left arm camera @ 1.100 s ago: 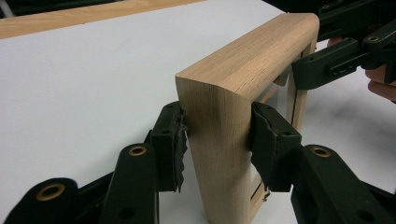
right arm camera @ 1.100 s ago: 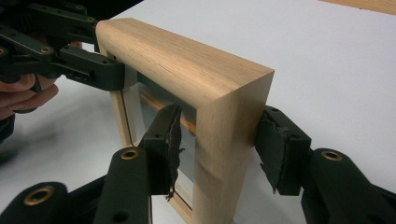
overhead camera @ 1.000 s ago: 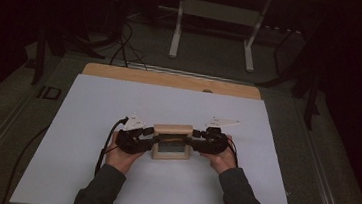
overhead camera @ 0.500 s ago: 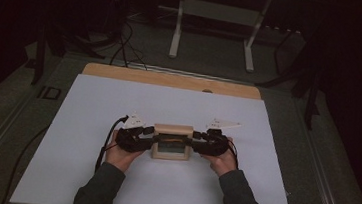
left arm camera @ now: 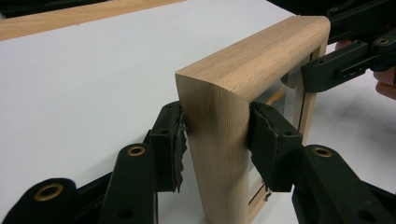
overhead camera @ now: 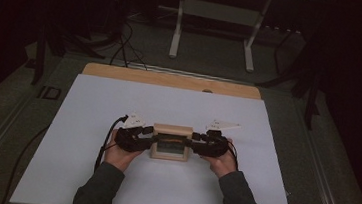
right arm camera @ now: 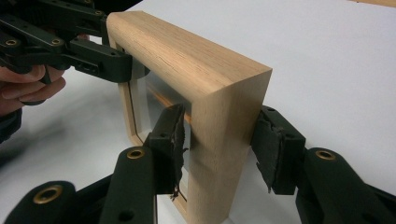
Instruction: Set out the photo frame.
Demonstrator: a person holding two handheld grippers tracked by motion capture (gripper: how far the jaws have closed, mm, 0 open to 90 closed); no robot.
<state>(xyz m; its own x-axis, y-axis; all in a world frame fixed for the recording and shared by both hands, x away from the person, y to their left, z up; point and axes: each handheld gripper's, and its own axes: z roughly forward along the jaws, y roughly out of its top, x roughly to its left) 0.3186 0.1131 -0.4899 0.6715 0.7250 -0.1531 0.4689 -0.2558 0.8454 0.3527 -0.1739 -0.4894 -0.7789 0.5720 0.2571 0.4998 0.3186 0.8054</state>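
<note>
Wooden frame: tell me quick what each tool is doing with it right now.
Left tool: closed on one upright side of the wooden frame.
Right tool: jaws just closing on the opposite side; both pads look pressed to the wood.

Sleeves (overhead camera: 102, 190): dark grey-green, long, to the wrist | left gripper (left arm camera: 215, 140): black linked arms, brass-coloured pivot rivets, ragged black pads on the jaws | right gripper (right arm camera: 219, 140): same build | plates (overhead camera: 135, 119): grey, three-cornered, one atop each gripper | cable (overhead camera: 106, 137): black, trailing from the left gripper
</note>
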